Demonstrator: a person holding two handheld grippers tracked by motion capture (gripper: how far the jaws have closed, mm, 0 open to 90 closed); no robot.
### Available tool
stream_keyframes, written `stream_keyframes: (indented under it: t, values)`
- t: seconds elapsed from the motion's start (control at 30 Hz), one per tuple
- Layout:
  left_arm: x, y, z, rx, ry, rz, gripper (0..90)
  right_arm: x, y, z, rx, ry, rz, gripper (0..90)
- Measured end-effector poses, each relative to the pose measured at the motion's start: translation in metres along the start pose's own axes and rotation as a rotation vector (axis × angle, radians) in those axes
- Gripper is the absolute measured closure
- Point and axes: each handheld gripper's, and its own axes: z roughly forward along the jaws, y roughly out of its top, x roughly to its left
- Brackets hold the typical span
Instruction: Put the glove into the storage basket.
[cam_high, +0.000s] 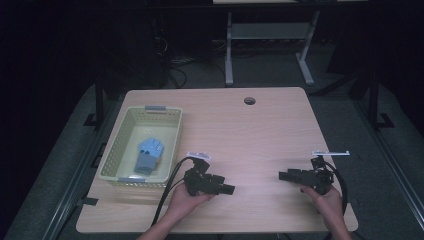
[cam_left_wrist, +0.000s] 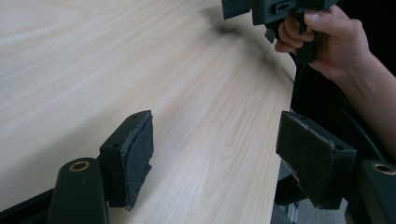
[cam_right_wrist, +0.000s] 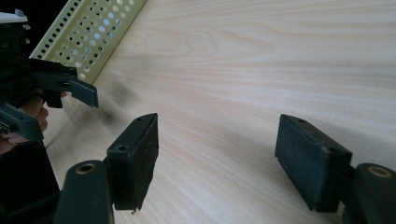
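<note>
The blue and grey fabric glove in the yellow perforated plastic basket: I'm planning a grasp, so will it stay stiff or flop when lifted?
The blue and grey fabric glove lies flat and limp on the floor of the yellow perforated plastic basket, so it will probably droop. It looks thin, hence likely light. Being flat, it should not roll.

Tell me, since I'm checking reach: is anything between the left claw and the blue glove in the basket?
Yes. The basket's near wall stands between the left claw and the blue glove lying inside; the claw, open and empty, points away, toward the right claw.
</note>
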Motion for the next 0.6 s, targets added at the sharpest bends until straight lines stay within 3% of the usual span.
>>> stream_keyframes:
  t: [0.17, 0.37, 0.47, 0.6]
  values:
    - [-0.004, -0.009, 0.002, 0.000, -0.023, 0.011, 27.4, 0.004, -0.004, 0.002, 0.005, 0.001, -0.029, 28.6]
    - [-0.007, -0.018, 0.001, -0.006, -0.018, 0.049, 27.3, 0.010, -0.010, 0.005, 0.001, 0.012, -0.056, 28.5]
    - [-0.010, -0.022, 0.001, 0.001, 0.016, 0.087, 27.1, 0.012, -0.012, 0.006, -0.001, 0.018, -0.074, 27.6]
    - [-0.009, -0.029, 0.002, 0.024, 0.025, 0.095, 27.1, 0.015, -0.014, 0.007, 0.006, 0.014, -0.085, 26.8]
